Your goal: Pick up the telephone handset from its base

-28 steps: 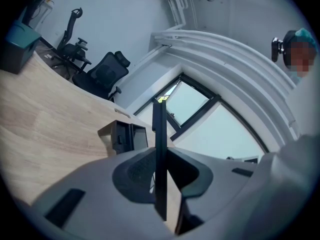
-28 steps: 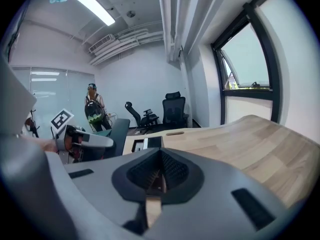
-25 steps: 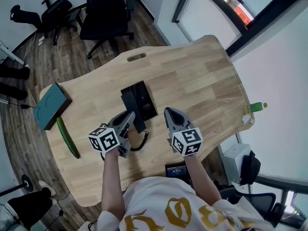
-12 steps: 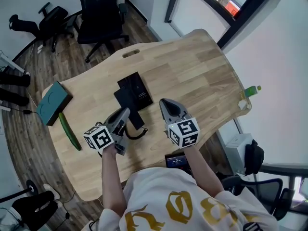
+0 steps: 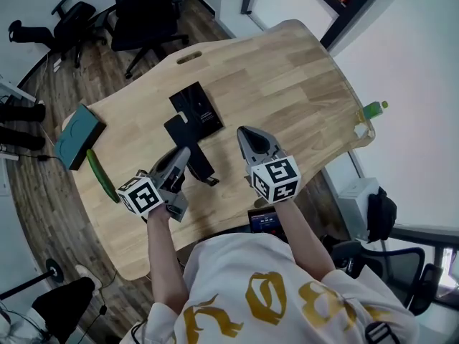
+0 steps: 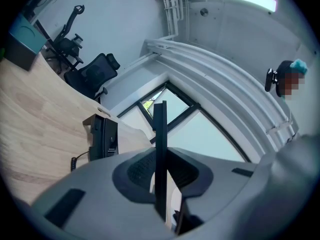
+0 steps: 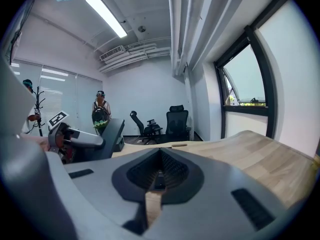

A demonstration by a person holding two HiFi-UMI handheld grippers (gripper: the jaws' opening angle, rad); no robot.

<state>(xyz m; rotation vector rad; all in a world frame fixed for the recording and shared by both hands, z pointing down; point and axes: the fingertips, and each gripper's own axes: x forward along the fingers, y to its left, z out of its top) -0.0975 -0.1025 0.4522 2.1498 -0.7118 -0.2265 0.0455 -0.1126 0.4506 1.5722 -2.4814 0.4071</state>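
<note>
The black telephone base [image 5: 197, 106] lies flat on the wooden table [image 5: 287, 84]. My left gripper [image 5: 183, 156] is shut on the black handset [image 5: 183, 139] and holds it above the table, just in front of the base. In the left gripper view the handset [image 6: 160, 129] stands edge-on as a thin dark bar between the jaws, with the base [image 6: 103, 136] and the coiled cord [image 6: 75, 161] beyond on the left. My right gripper [image 5: 251, 139] hovers to the right of the handset, shut and empty. In the right gripper view the handset [image 7: 107, 134] appears at the left.
A teal box [image 5: 79, 136] and a green cucumber [image 5: 100, 178] lie at the table's left edge. A green bottle [image 5: 374, 109] stands at the right edge. A small screen [image 5: 265, 221] sits at the near edge. Office chairs [image 5: 147, 13] stand beyond the table, and people stand far back.
Both grippers have risen and drawn toward the person. The handset has come up with the left gripper and now sits farther from the base.
</note>
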